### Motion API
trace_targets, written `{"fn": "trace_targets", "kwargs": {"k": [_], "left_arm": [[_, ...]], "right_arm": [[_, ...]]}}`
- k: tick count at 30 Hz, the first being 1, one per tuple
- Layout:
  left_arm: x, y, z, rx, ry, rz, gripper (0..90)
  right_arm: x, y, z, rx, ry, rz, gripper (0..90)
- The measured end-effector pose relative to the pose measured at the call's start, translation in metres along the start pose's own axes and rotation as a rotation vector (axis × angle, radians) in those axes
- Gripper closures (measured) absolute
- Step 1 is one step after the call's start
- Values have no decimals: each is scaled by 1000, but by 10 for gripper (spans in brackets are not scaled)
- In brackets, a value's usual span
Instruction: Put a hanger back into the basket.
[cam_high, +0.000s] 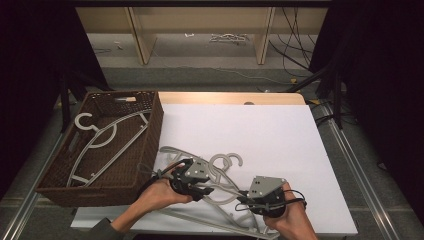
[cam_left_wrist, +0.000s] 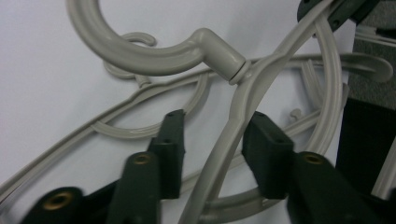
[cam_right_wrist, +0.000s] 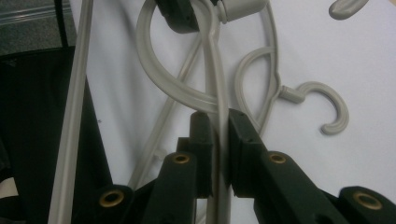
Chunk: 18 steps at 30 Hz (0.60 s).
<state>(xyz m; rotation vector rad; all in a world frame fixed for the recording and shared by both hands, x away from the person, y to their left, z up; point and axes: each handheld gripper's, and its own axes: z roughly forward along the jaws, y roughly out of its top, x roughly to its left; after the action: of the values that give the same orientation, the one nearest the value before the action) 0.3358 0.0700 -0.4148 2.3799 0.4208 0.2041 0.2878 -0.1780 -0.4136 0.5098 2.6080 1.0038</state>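
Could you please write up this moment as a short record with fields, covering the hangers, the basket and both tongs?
surface: white table top
basket: brown wicker basket at the table's left edge, two grey hangers inside
loose pile: tangled grey hangers near the front edge
right tongs: shut on the arm of the top hanger
left tongs: jaws either side of the same hanger's arm, just below its hook; gaps show, no contact yet

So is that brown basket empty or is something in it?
Not empty. The brown basket already holds pale hangers, lying flat on its bottom; the rest are still tangled on the white table.
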Motion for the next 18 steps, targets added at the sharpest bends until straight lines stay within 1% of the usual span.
{"fn": "trace_targets", "kwargs": {"k": [1, 2, 3, 4, 5, 6, 7, 8, 9, 10, 11, 12, 13, 14, 15, 16, 17, 18], "left_arm": [[-1, 0, 0, 7, 4, 24, 675], [1, 0, -2, 32, -4, 66, 686], [0, 0, -3, 23, -5, 69, 695], [-2, 0, -3, 10, -7, 62, 705], [-2, 1, -5, 12, -7, 76, 712], [-1, 2, -8, 33, -9, 121, 719], [-4, 3, -8, 20, -4, 119, 727], [-6, 4, -11, 26, -11, 142, 739], [-7, 5, -12, 31, -19, 156, 756], [-10, 5, -12, 11, -24, 144, 771], [-11, 6, -14, 29, -22, 183, 783], [-13, 6, -14, 16, -17, 179, 793], [-15, 6, -14, 2, -24, 171, 803], [-15, 7, -14, -8, -33, 159, 815], [-14, 7, -17, -14, -32, 165, 816], [-13, 8, -19, -8, -23, 170, 816], [-11, 9, -22, -17, -22, 159, 817], [-10, 9, -24, -25, -13, 150, 816]], "right_arm": [[0, 0, 0, 7, 14, -3, 818], [0, 0, 1, 2, 2, -8, 818], [0, -1, 1, 2, 5, -11, 818], [0, -1, 1, -1, 6, -17, 818], [-1, -1, 1, 1, 13, -20, 817], [-1, -1, 0, 0, 20, -20, 815], [-2, -1, 0, -5, 13, -18, 812], [-2, -1, 0, -2, 16, -20, 803], [-4, -1, -1, -2, -1, -28, 788], [-4, -2, -1, 0, -15, -26, 775], [-5, -2, -2, 4, -27, -28, 762], [-6, -2, -2, 4, -40, -12, 747], [-7, -2, -3, -1, -50, -3, 734], [-8, -3, -4, -5, -67, 20, 710], [-9, -3, -4, -7, -77, 34, 697], [-10, -3, -4, -17, -88, 56, 667], [-11, -3, -5, -26, -101, 90, 593], [-13, -4, -7, -52, -132, 132, 512]]}}
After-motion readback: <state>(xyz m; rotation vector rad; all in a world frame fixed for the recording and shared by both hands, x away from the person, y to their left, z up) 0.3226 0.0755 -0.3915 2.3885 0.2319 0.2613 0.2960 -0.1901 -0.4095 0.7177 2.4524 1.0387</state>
